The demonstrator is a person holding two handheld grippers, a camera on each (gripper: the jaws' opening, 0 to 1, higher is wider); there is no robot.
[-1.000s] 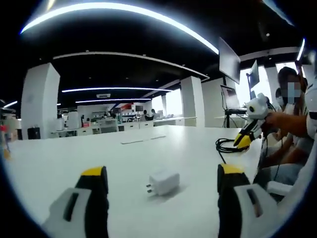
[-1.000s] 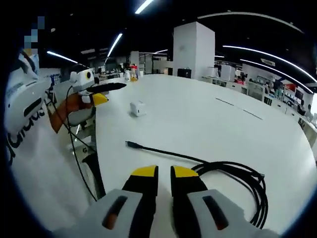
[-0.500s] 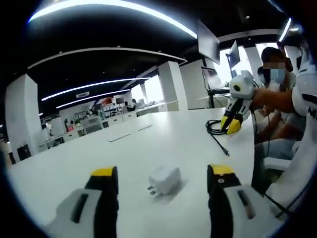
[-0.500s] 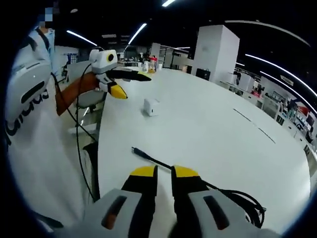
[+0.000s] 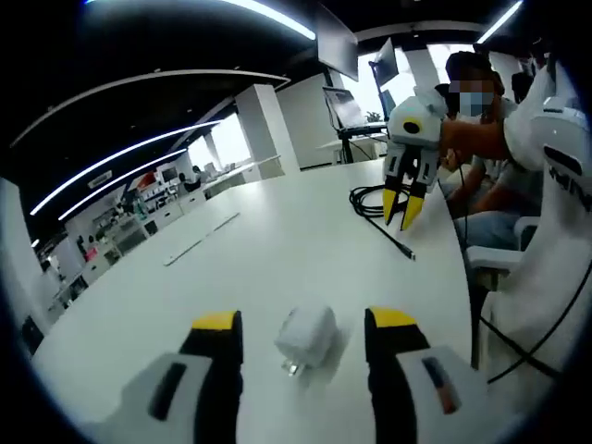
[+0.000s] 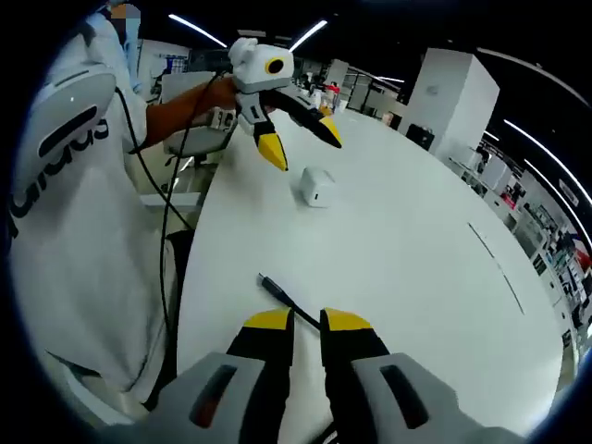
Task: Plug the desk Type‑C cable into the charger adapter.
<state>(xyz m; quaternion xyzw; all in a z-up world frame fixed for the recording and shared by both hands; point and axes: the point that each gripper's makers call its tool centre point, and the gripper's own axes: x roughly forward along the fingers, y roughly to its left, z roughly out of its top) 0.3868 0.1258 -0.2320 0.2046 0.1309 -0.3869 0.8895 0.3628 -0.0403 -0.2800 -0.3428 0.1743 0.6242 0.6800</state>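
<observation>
Things to count were few: one white charger (image 5: 306,331) and one black cable (image 6: 277,294), both on the white table (image 5: 277,250). My left gripper (image 5: 305,328) had its jaws wide apart, with the charger lying between the yellow tips, not touching them. My right gripper (image 6: 306,322) had its jaws almost together with nothing in them, and the cable's plug end lay just ahead on the table. The room was big, with long lights (image 5: 139,153) and white pillars (image 6: 453,92)
</observation>
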